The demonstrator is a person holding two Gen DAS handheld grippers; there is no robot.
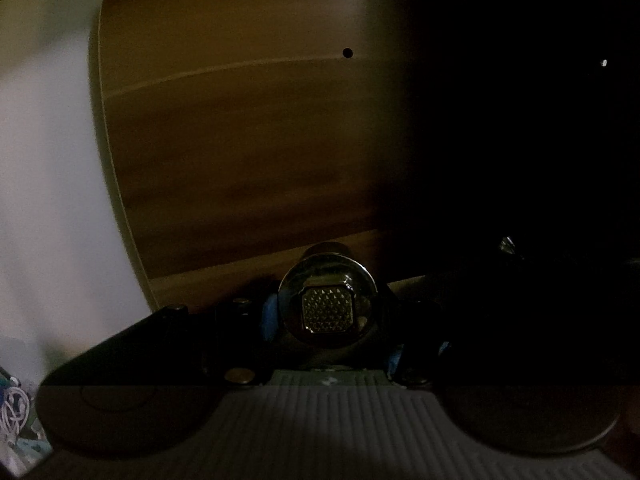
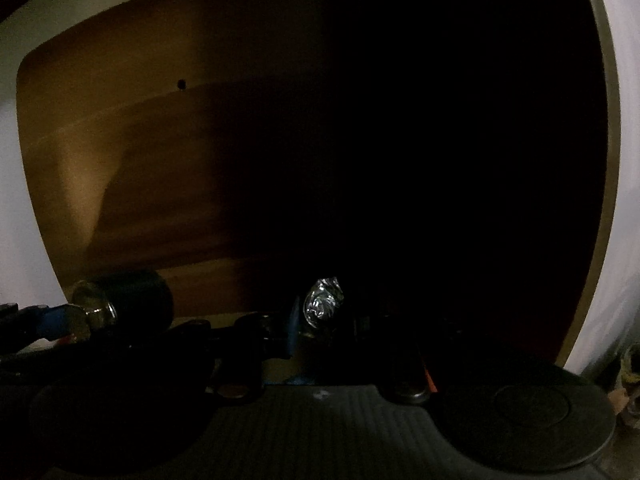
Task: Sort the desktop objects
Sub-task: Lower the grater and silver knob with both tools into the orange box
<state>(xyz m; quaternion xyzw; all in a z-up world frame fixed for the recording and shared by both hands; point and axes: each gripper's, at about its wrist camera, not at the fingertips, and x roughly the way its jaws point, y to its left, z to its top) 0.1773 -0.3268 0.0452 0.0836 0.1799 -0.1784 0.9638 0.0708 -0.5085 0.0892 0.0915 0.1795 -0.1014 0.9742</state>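
Inside a dim wooden cabinet (image 1: pixel 248 140), the left gripper (image 1: pixel 328 312) is clamping a round dark bottle (image 1: pixel 327 308) while the right gripper (image 2: pixel 324 312) is pinching a shiny crumpled object (image 2: pixel 323 300) just to its right.

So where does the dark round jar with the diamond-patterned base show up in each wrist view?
Left wrist: the jar sits bottom centre, its patterned base facing the camera, between the left gripper's fingers.
Right wrist: the jar lies at the lower left, seen from the side.
Shared landmark: the small dark hole in the brown wooden panel, upper middle in the left view, upper left in the right view.
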